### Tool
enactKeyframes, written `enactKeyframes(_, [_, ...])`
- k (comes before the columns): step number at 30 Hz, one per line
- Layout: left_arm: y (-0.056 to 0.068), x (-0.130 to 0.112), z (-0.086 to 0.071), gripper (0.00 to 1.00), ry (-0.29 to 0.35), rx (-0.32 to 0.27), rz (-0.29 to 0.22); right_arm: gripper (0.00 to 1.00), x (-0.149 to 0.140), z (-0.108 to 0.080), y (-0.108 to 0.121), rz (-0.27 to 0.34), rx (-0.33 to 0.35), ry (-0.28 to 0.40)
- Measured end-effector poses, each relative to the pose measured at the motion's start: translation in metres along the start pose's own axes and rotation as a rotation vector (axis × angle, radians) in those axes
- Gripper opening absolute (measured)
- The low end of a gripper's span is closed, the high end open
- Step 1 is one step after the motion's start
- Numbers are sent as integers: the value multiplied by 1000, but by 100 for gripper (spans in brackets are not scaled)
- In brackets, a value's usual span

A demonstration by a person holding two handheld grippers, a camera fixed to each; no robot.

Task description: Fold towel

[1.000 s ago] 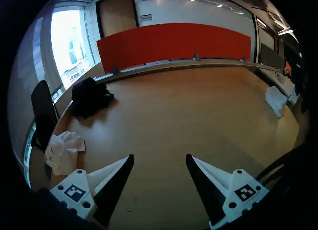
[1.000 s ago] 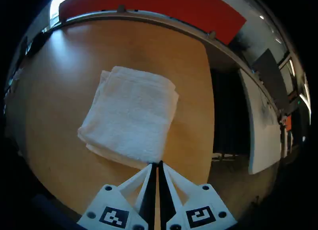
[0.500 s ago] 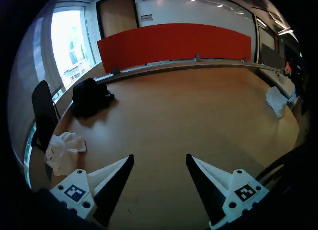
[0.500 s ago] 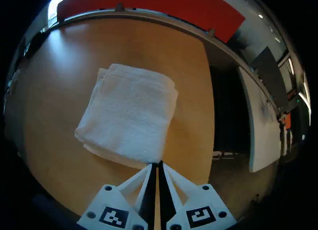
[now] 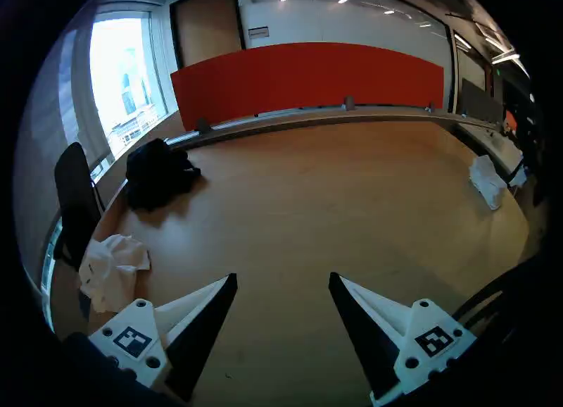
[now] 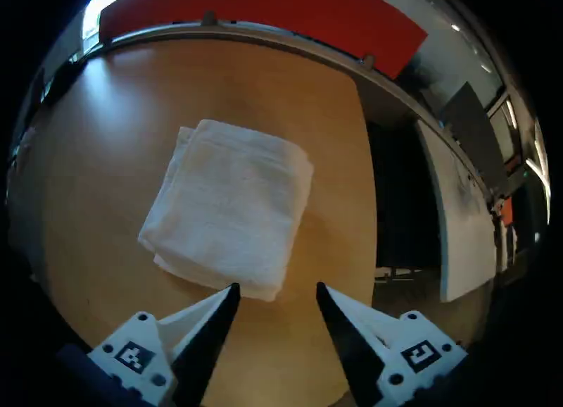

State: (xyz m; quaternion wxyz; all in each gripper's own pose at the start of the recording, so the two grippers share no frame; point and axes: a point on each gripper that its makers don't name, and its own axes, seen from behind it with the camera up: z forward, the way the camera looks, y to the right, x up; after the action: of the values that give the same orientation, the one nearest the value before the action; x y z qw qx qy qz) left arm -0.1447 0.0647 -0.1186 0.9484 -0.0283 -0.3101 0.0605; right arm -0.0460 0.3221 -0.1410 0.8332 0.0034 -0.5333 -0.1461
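A white towel [image 6: 229, 210], folded into a thick square, lies flat on the wooden table [image 6: 112, 160] in the right gripper view. My right gripper [image 6: 276, 289] is open just short of the towel's near corner and touches nothing. The same folded towel [image 5: 487, 182] appears small at the far right table edge in the left gripper view. My left gripper [image 5: 283, 279] hangs open over bare wood, holding nothing. A crumpled white cloth [image 5: 111, 270] sits at the table's left edge, beside the left finger.
A black bag [image 5: 157, 172] lies at the far left of the table, with a dark chair [image 5: 76, 203] beyond that edge. A red partition [image 5: 310, 76] runs along the table's back. The table's right edge [image 6: 366, 196] drops to dark floor beside the towel.
My right gripper has opened from shut and let go of the towel's near corner. The towel now lies a little farther from it. The left gripper has barely moved.
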Motion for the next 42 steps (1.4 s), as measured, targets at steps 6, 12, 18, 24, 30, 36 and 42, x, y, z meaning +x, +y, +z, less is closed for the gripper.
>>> enactKeyframes(6, [-3,-1,-1,97,3,0,-4,100,8,-3,-4,28,-1,25])
enactKeyframes(12, [-5,-1,-2,97,4,1,-10,100,14,-6,-10,57,3,45])
enactKeyframes(18, [-8,0,-2,97,7,6,-18,100,26,-6,-20,156,22,87])
enactKeyframes(24, [-9,0,-2,97,9,10,-30,100,38,-8,-26,264,32,128])
enactKeyframes(30, [-9,0,-1,97,8,9,-49,100,42,-10,-28,303,25,151])
enactKeyframes(36, [-9,3,1,97,11,4,-58,100,49,-17,-29,329,8,192])
enactKeyframes(42, [-10,7,3,97,16,2,-67,100,70,-31,-29,357,-29,290])
